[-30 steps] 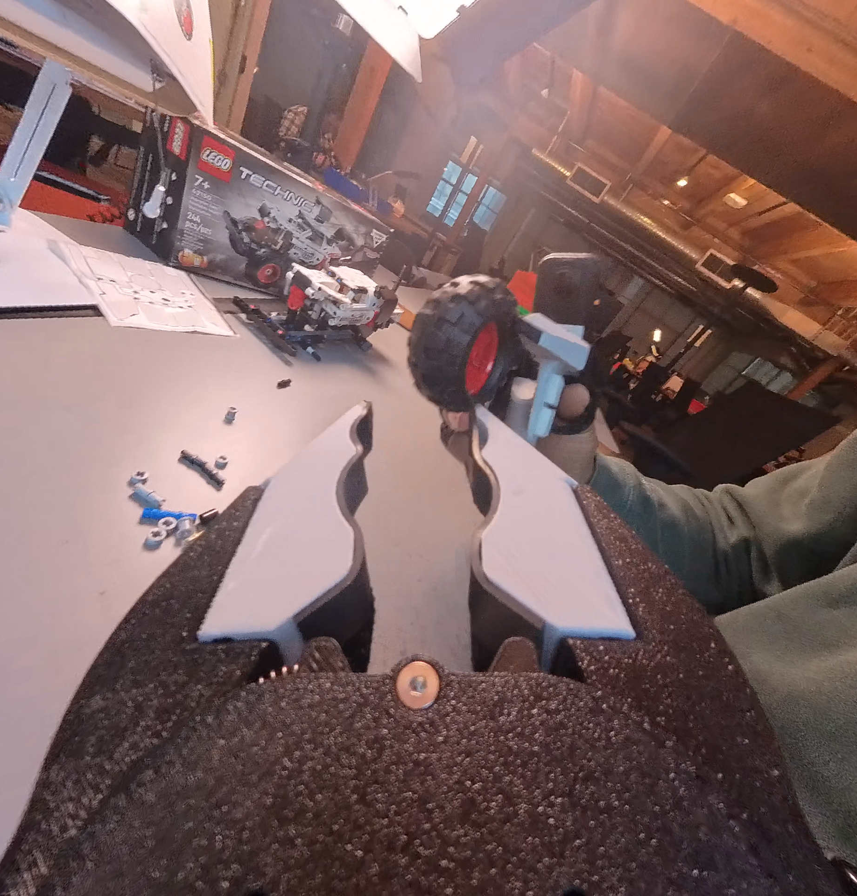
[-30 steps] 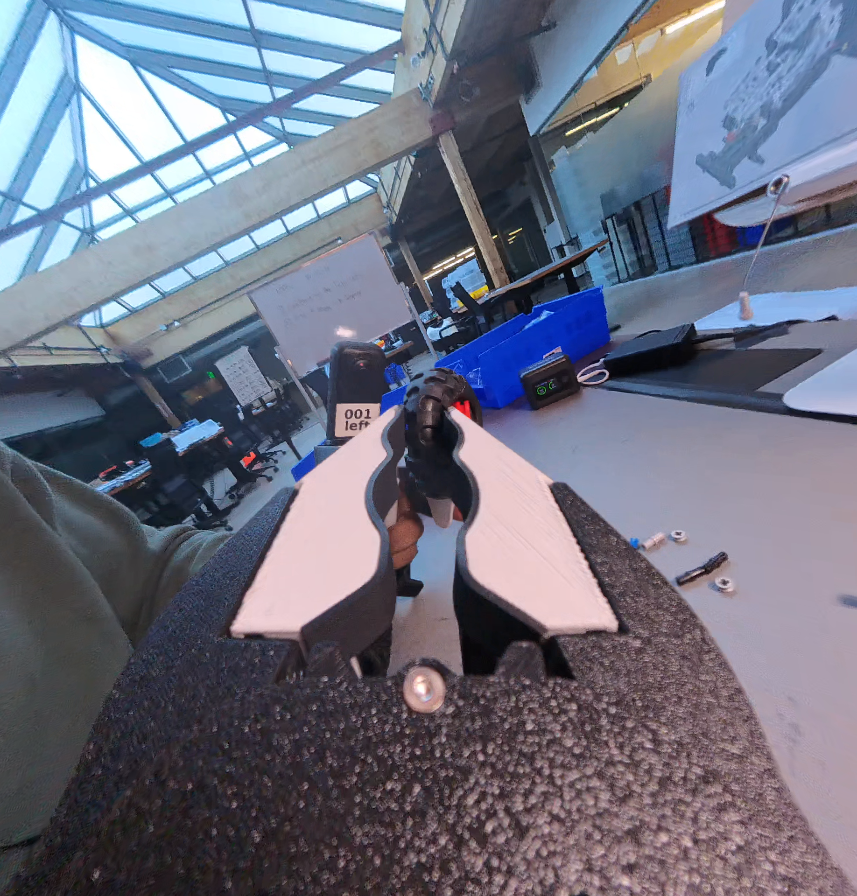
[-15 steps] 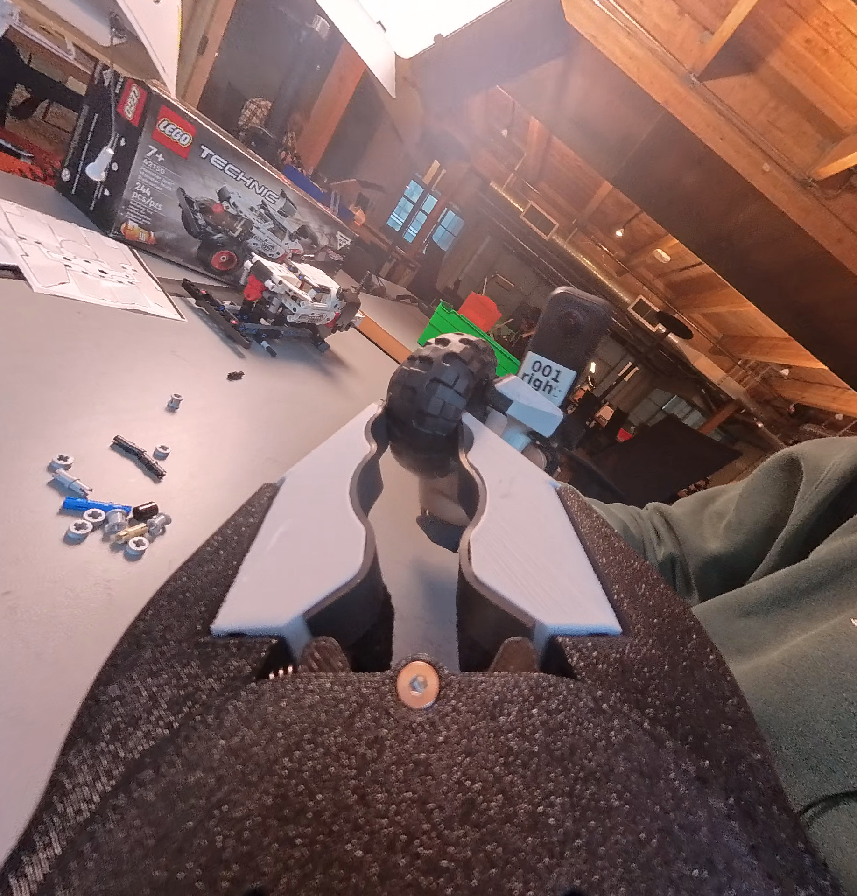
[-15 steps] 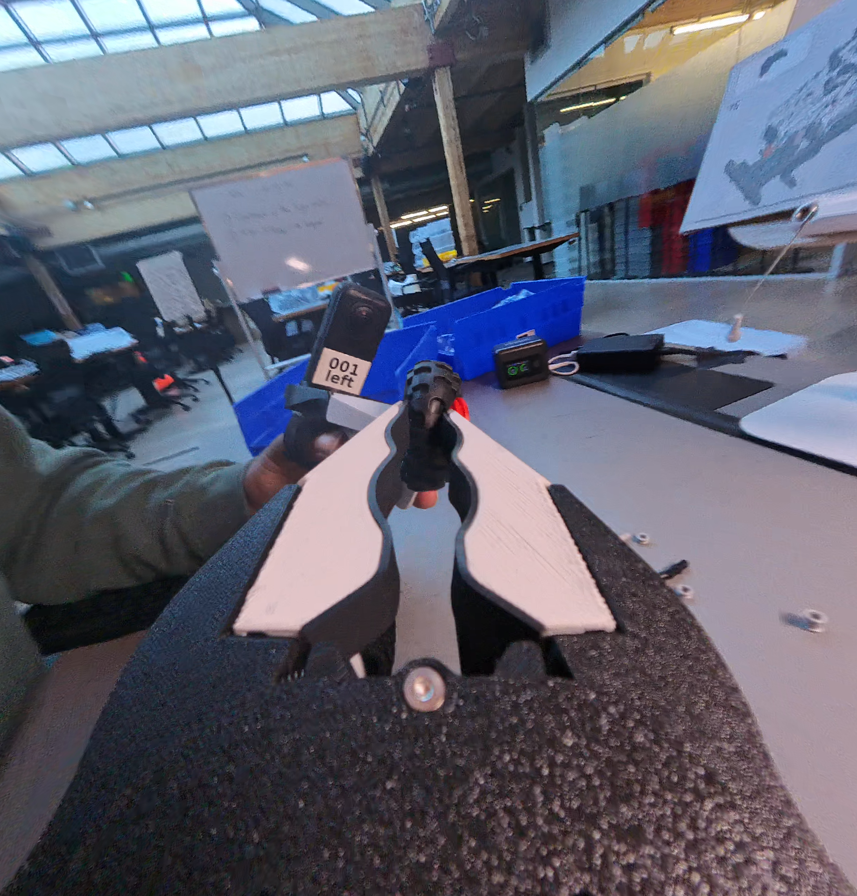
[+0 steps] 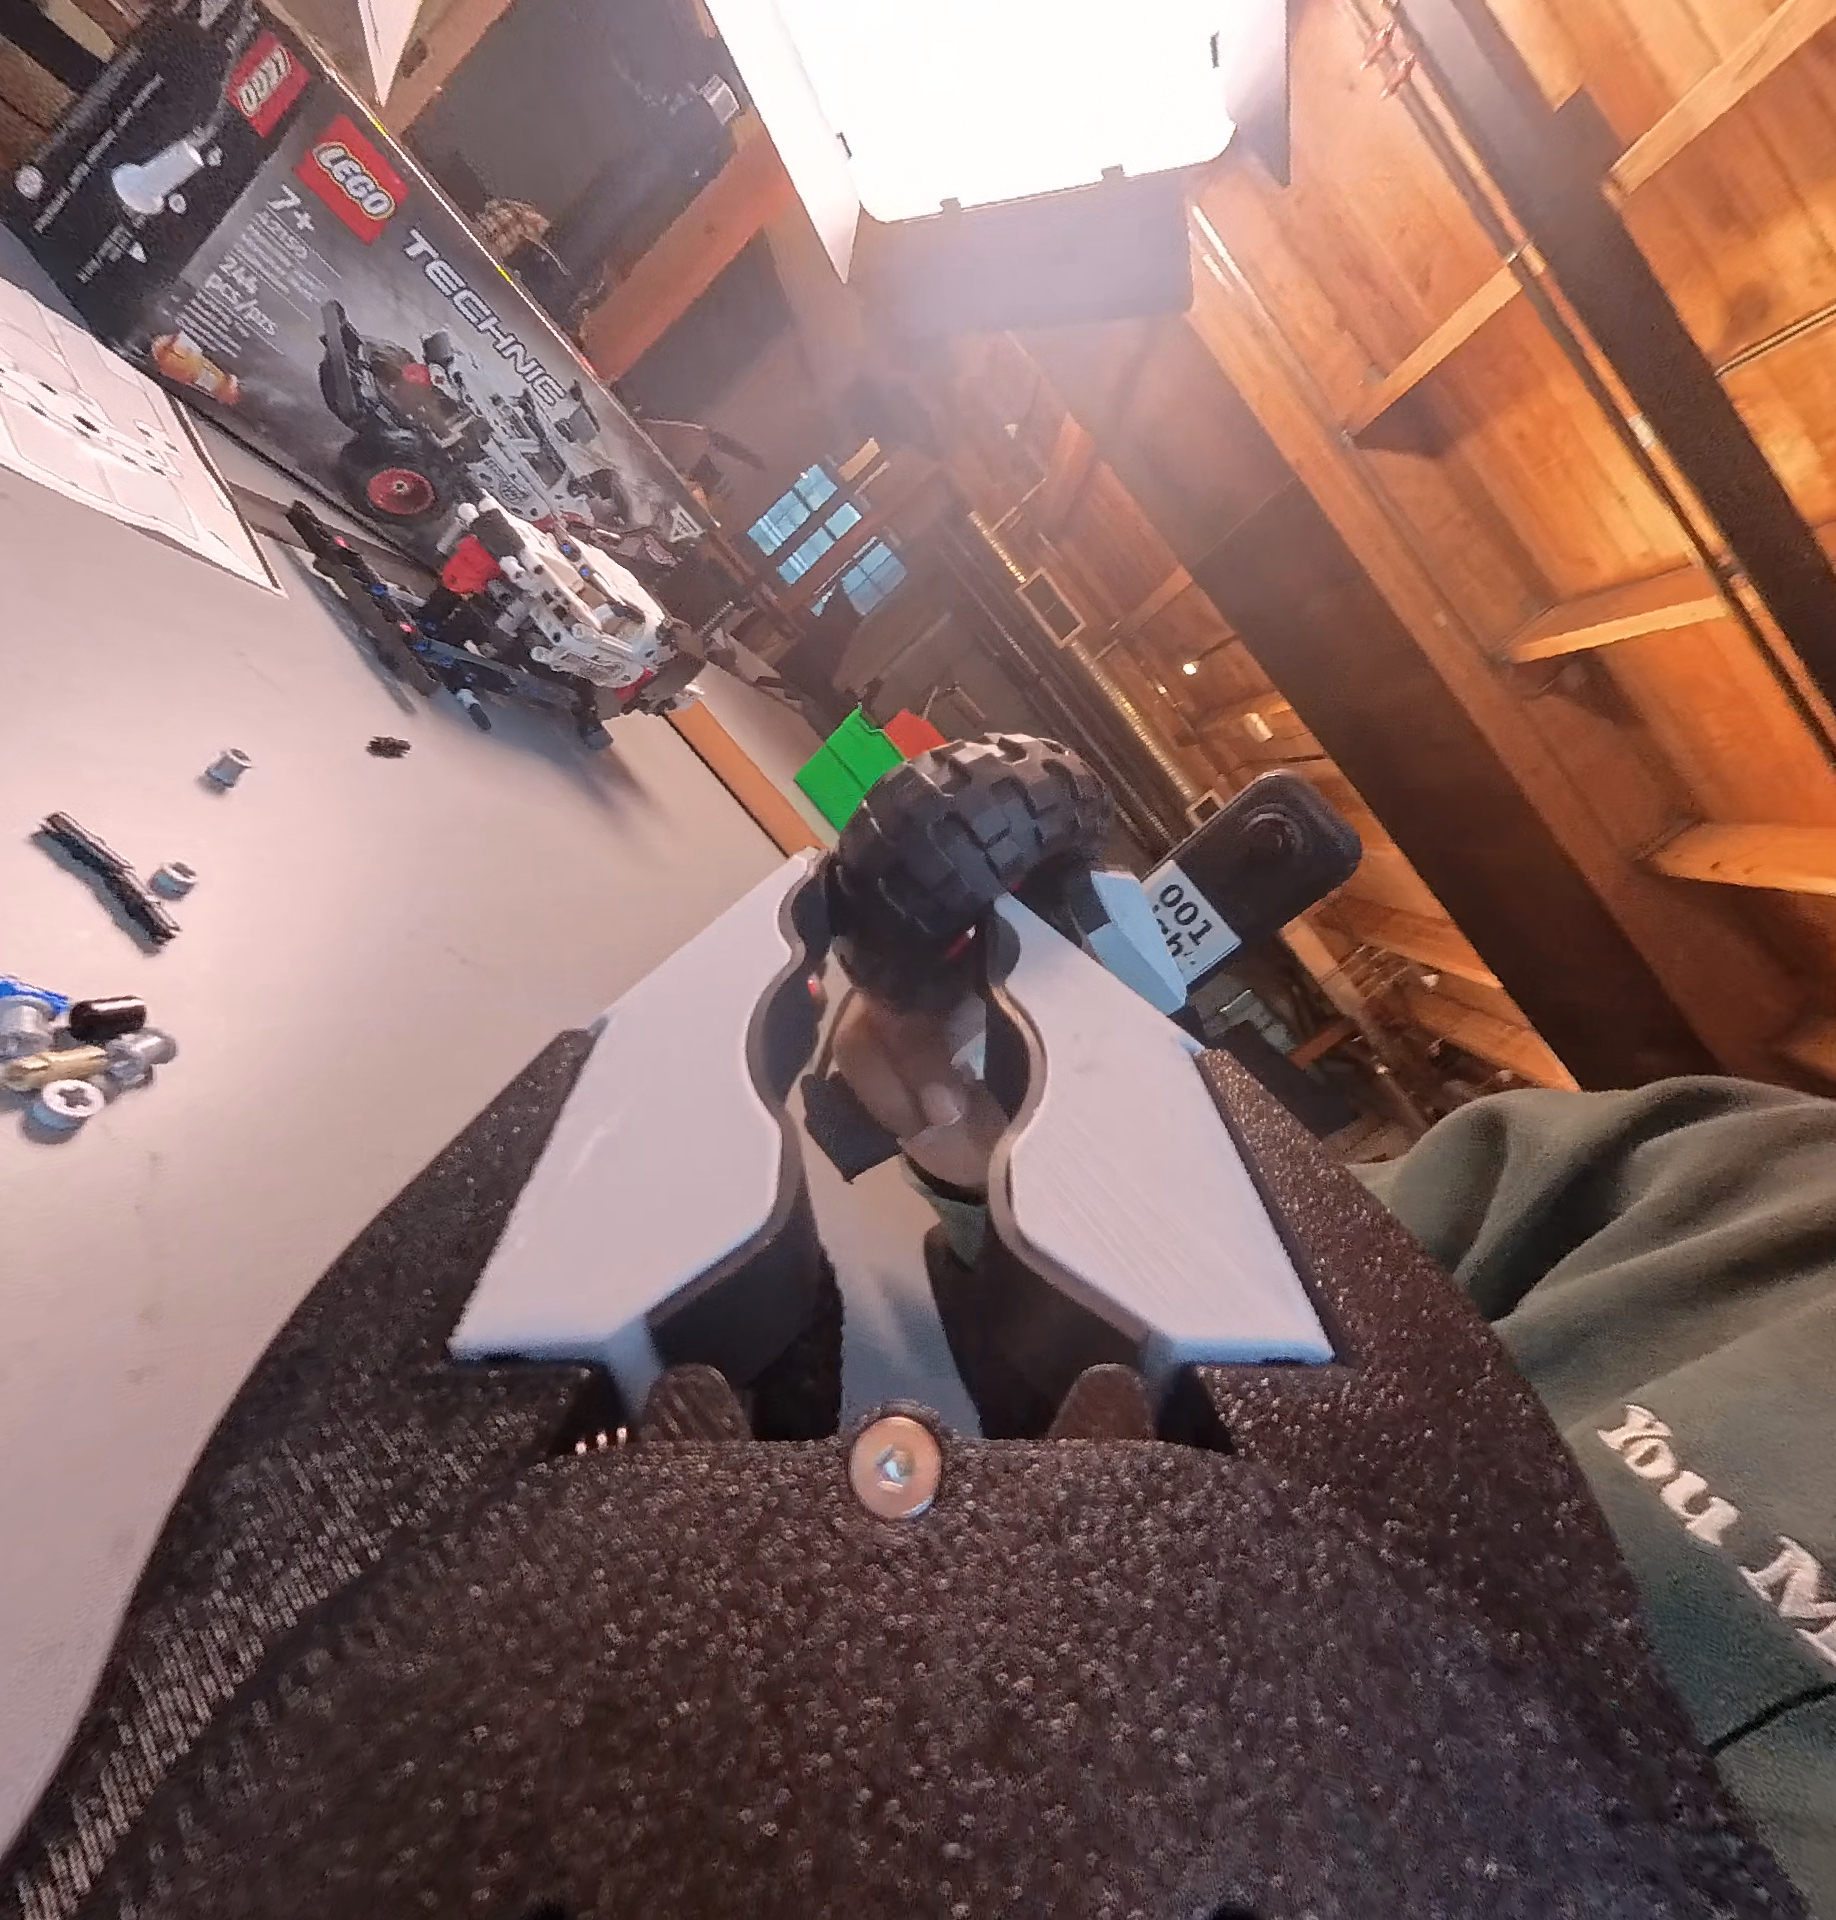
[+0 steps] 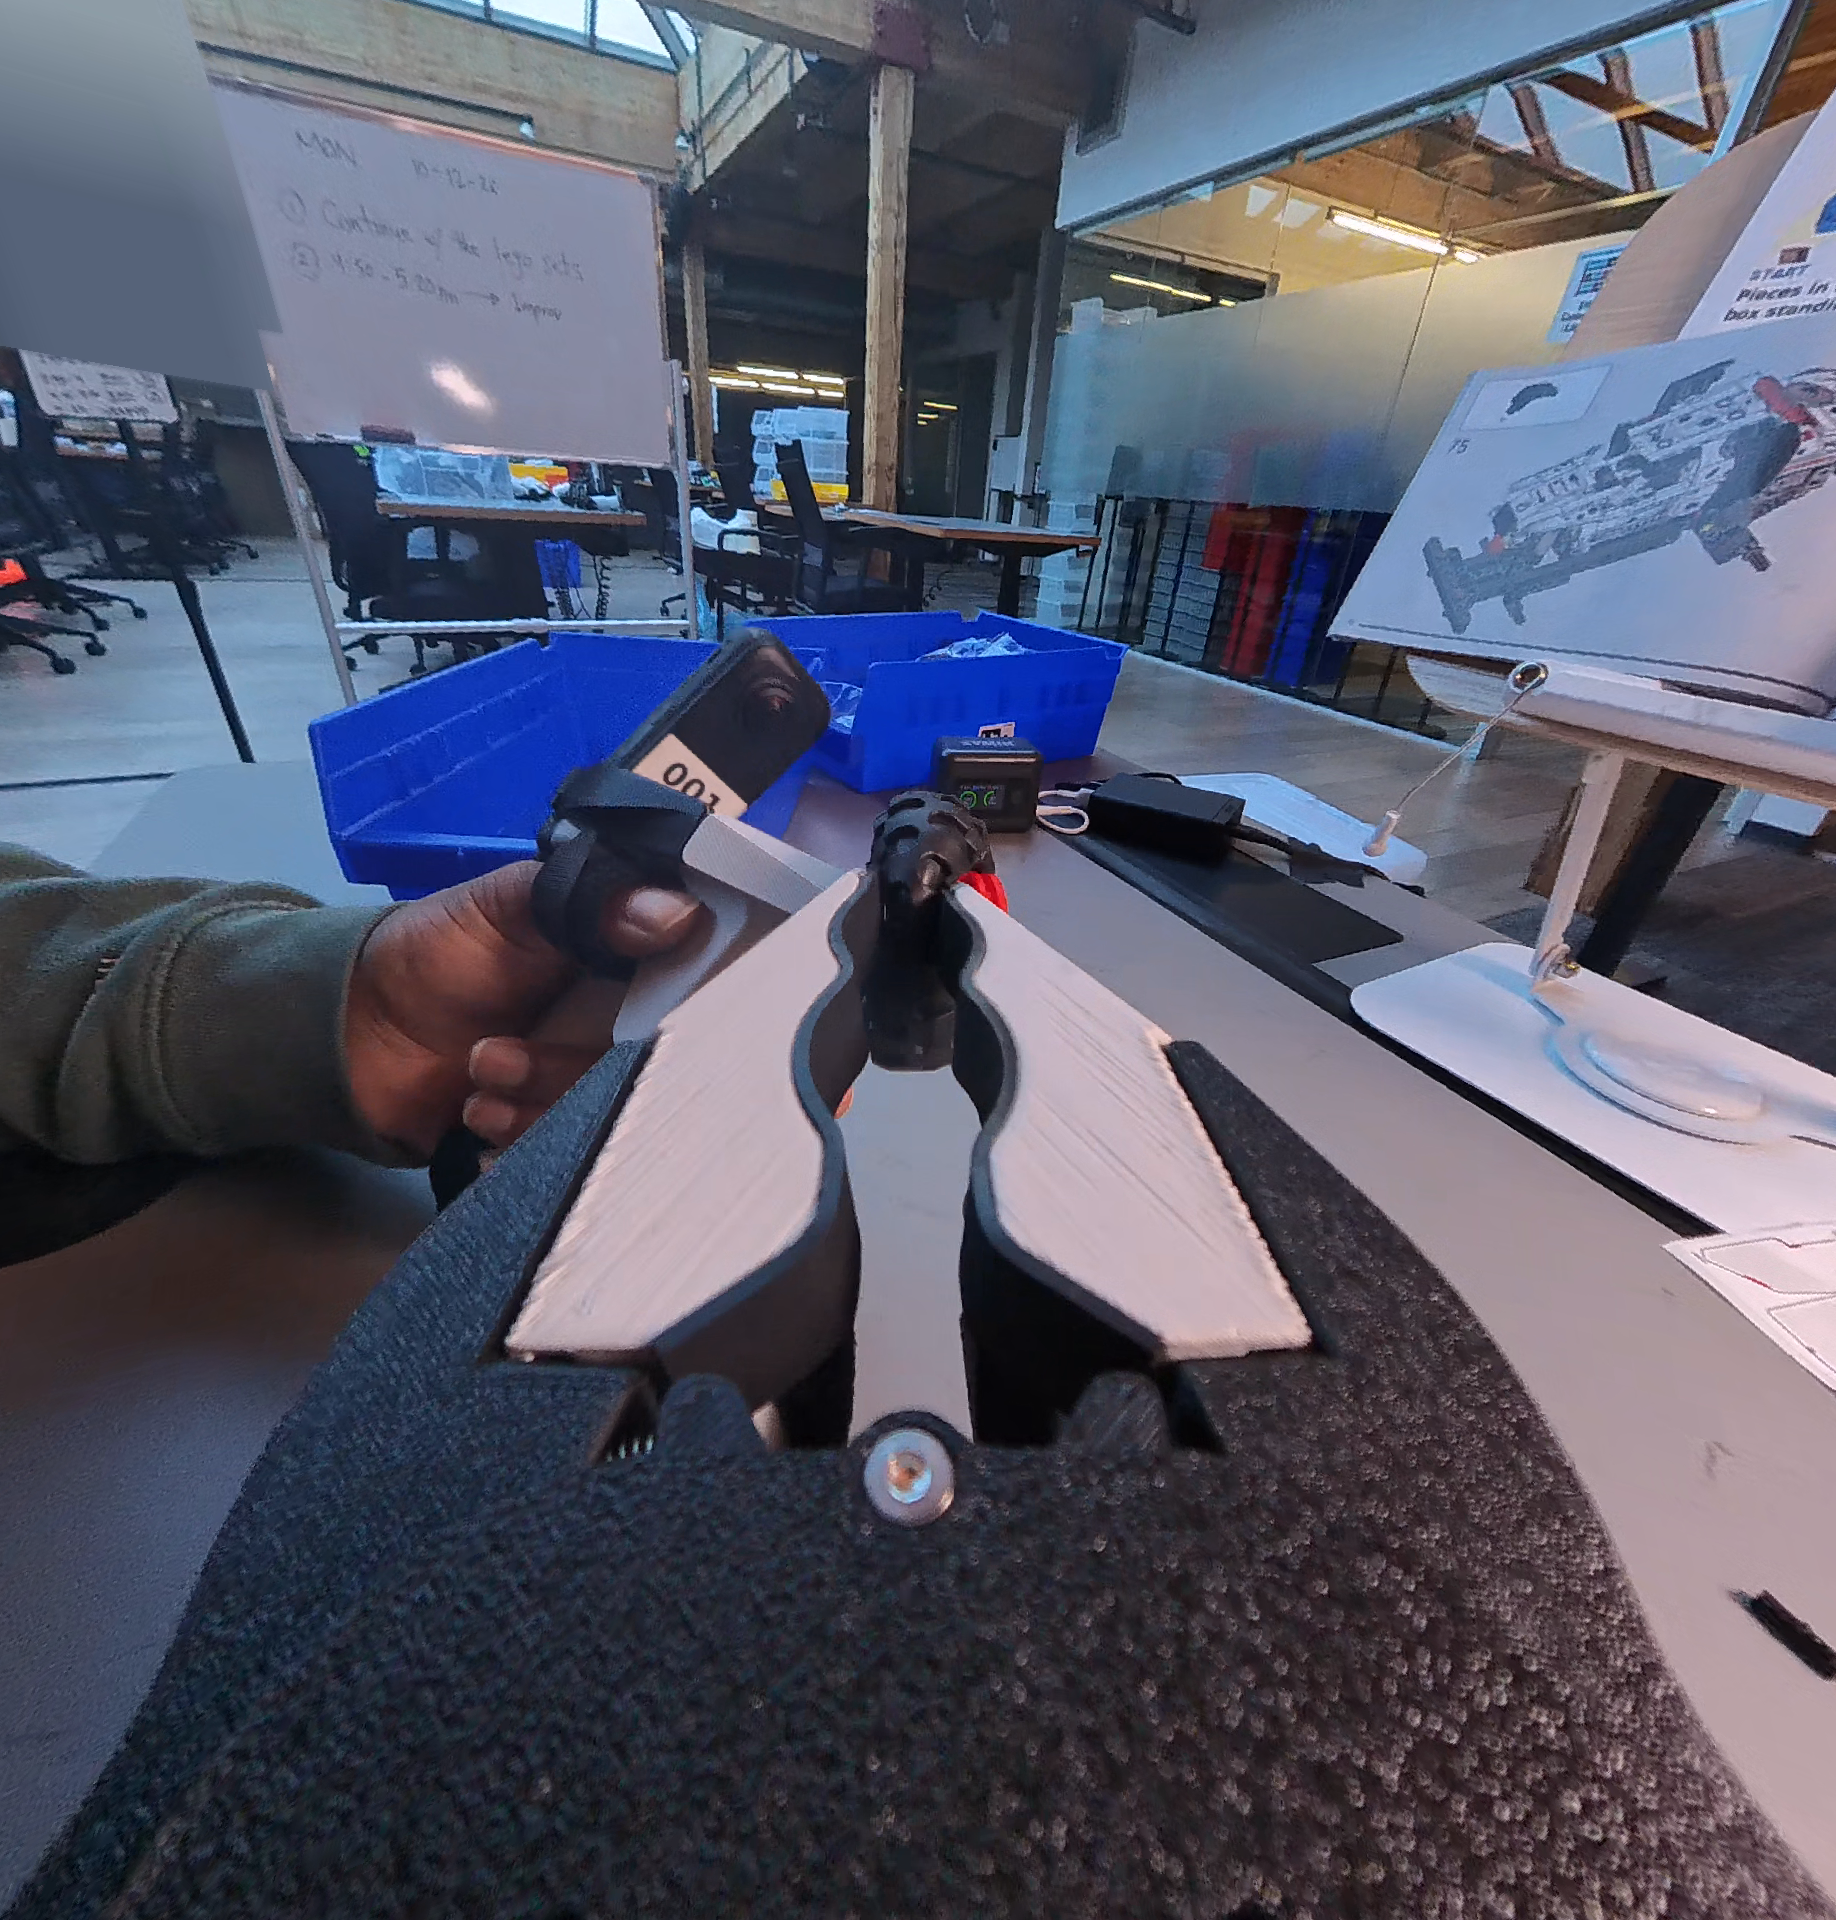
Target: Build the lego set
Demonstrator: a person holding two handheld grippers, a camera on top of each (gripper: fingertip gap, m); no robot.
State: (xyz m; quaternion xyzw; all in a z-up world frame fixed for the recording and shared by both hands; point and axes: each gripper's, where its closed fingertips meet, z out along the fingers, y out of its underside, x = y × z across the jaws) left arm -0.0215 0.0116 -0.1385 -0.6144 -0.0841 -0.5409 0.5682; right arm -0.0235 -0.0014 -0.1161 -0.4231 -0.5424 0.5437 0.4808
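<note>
Left wrist view: my left hand-held gripper [image 5: 898,925] is closed around a black knobbly tyre [image 5: 971,831] with a red hub, both fingertips bearing on its tread, held above the grey desk [image 5: 322,987]. Beyond the tyre sits my right hand-held gripper [image 5: 1132,935] (only part of its pale finger and its camera show here). On the desk to the left lie loose small parts [image 5: 57,1049] and a black pin [image 5: 109,878]. Further back stands the partly built white truck model [image 5: 550,623], with the set's box [image 5: 353,312] behind it and a printed sheet [image 5: 93,426] beside that.

Right wrist view: my right hand-held gripper [image 6: 909,904] is clamped on the same tyre [image 6: 919,883], seen edge-on, gripped across its sides. My left hand [image 6: 478,997] grips the other hand-held gripper's handle just to the left. Behind are two blue bins [image 6: 498,758], a black charger [image 6: 1163,810], and an instruction page on a stand [image 6: 1641,520] at right.
</note>
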